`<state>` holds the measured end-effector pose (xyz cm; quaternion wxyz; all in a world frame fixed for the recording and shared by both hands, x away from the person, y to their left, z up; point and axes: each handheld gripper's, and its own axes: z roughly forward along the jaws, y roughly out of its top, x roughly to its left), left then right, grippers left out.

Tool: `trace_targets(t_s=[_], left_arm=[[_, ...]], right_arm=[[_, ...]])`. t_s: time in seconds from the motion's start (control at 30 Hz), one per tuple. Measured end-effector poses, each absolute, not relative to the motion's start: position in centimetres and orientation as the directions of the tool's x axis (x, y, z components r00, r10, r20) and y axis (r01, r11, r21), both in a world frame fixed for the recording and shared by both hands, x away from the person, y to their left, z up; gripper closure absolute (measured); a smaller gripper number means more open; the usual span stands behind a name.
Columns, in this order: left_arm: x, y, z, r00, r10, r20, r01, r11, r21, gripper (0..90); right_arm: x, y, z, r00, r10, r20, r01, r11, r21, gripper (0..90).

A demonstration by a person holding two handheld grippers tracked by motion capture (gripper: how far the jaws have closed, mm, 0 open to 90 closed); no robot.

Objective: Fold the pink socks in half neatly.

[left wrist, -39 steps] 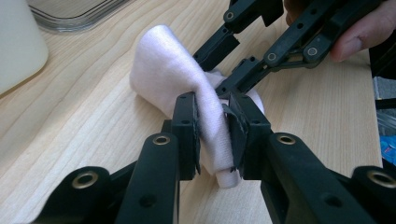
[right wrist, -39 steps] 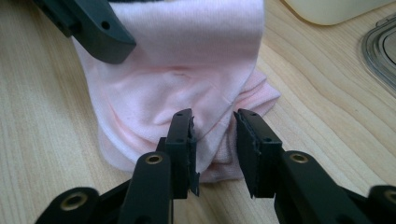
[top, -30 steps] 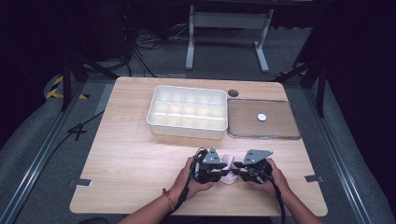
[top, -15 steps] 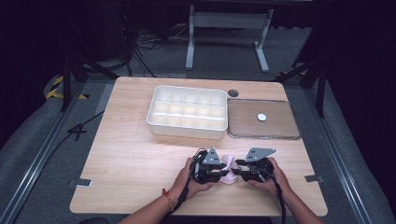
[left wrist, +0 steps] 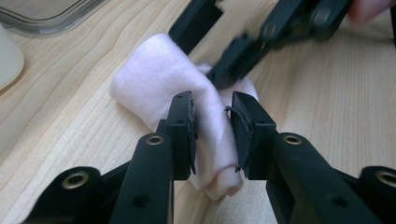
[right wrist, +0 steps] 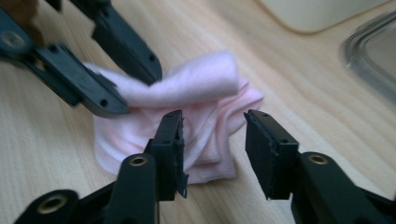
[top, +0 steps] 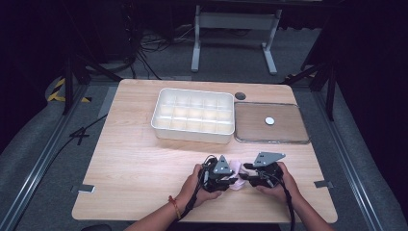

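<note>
My left gripper (left wrist: 212, 128) pinches a small, soft pink folded cloth (left wrist: 159, 84); my right gripper (right wrist: 212, 140) straddles it, parted. Folding seems underway; next, probably close right.

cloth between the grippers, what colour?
Pale pink cloth, plain, no pattern. Clearest in the left gripper view.

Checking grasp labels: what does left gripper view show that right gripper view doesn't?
Left gripper view: the left gripper pinching a rolled fold of the pink cloth. Right gripper view: the right gripper open, jaws either side of the cloth's folded layers. Both: cloth on the wooden table, clear lid, and the opposite gripper.
</note>
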<state>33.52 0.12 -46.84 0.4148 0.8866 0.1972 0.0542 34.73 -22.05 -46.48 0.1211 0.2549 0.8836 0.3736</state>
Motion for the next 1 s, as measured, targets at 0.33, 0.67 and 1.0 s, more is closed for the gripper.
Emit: trace_targets(t_s=[0.33,0.67,1.0], left_arm=[[33.5,0.8,-46.0,0.925,0.362,-0.117,0.310,-0.537,0.784,57.0],[32.9,3.7,-44.8,0.910,0.384,-0.157,0.366,-0.564,0.740,48.1],[32.9,2.8,-45.2,0.909,0.387,-0.151,0.357,-0.540,0.762,78.2]], right_arm=[[34.8,-22.4,-47.0,-0.843,0.533,-0.068,0.344,0.632,0.694,82.8],[34.6,-22.3,-47.1,-0.845,0.530,-0.071,0.340,0.636,0.692,84.6],[34.6,-22.1,-47.1,-0.852,0.519,-0.074,0.330,0.642,0.692,85.0]])
